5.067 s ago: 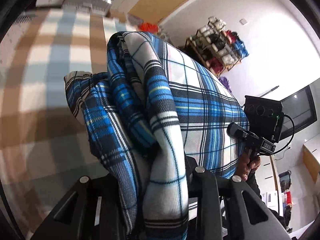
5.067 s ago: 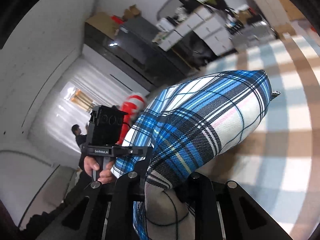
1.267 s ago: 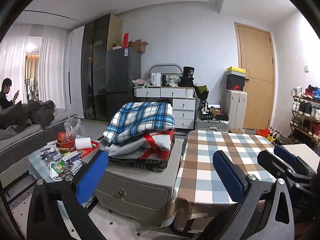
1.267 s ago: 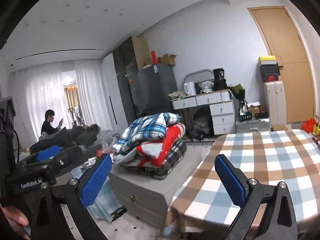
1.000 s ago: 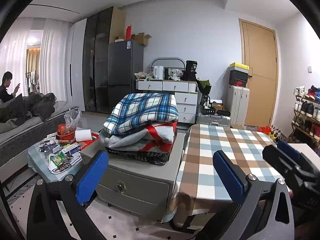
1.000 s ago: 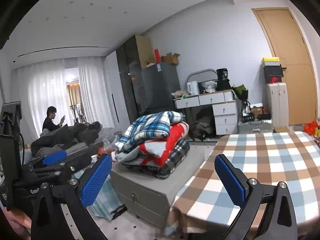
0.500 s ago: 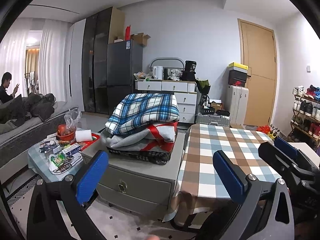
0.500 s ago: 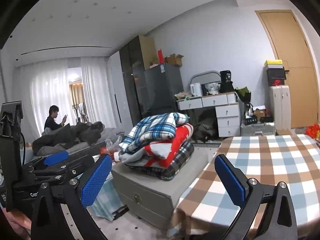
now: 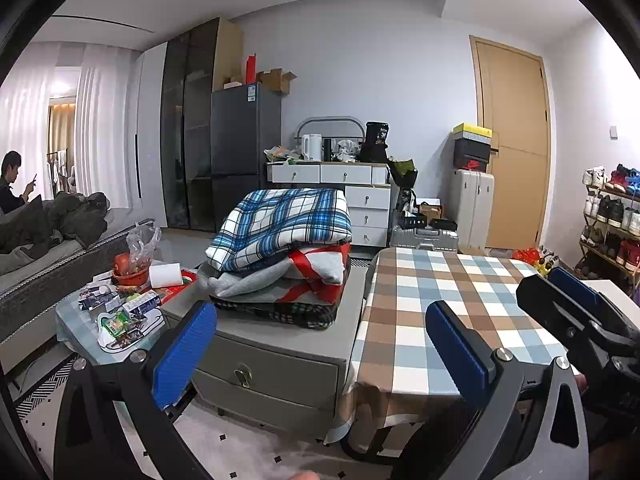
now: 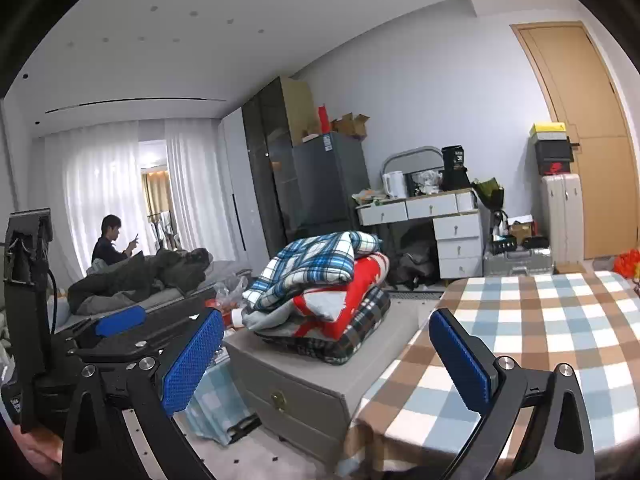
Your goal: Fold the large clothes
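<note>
A folded blue-and-white plaid garment (image 9: 284, 222) lies on top of a stack of folded clothes (image 9: 292, 280) on a grey drawer cabinet (image 9: 280, 364). It also shows in the right wrist view (image 10: 316, 266). My left gripper (image 9: 320, 348) is open and empty, held back from the cabinet and well short of the stack. My right gripper (image 10: 326, 356) is open and empty, to the right of the left one. Each gripper shows at the edge of the other's view.
A table with a brown, blue and white checked cloth (image 9: 448, 312) stands right of the cabinet. A small cluttered table (image 9: 116, 312) stands to the left. A sofa with a seated person (image 10: 112, 248) is at far left. Drawers, a fridge and a shoe rack line the back.
Five seconds ago both grippers were shut on the plaid garment over the checked table. Now it rests on the stack and both grippers are open. Over the last second the views barely shifted.
</note>
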Available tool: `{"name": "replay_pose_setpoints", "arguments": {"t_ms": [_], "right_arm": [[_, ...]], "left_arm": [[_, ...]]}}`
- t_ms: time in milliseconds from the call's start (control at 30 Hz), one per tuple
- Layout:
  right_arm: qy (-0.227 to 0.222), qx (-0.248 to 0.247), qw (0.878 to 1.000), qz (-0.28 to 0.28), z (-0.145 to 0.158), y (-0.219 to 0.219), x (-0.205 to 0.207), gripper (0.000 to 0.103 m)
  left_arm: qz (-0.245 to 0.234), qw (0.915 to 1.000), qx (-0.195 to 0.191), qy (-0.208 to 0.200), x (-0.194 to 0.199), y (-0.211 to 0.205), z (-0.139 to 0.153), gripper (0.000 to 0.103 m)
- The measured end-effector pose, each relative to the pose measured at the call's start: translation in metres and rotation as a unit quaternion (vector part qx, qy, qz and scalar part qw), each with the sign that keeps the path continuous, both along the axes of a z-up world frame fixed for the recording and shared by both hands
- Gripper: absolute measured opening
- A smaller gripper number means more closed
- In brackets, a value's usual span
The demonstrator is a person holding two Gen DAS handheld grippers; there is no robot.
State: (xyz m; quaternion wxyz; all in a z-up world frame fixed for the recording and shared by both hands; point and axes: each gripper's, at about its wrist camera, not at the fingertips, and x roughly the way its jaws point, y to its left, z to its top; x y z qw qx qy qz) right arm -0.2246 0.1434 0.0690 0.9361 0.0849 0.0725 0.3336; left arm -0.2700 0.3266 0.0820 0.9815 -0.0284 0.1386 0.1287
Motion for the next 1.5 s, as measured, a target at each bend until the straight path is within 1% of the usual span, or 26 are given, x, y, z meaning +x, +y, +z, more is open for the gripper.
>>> {"name": "replay_pose_setpoints", "arguments": {"t_ms": [367,867,1000,1500], "right_arm": [[0.007,0.013,1.0,-0.001,-0.003,-0.005,0.0,0.103],[0.006,0.014,1.0,0.0,-0.004,-0.005,-0.001,0.103],[0.008,0.014,1.0,0.002,-0.004,-0.001,-0.003,0.103],[0.015,0.016,1.0,0.001,-0.009,0.008,-0.003,0.103]], "left_arm": [[-0.008,1.0,0.005,0.004,-0.001,-0.003,0.002,0.102],[-0.01,0.9999,0.004,0.008,-0.001,-0.001,0.0,0.102],[-0.013,0.9997,0.018,0.006,-0.001,-0.004,-0.001,0.102],[-0.028,0.9995,0.015,0.01,0.001,-0.004,-0.004,0.102]]}}
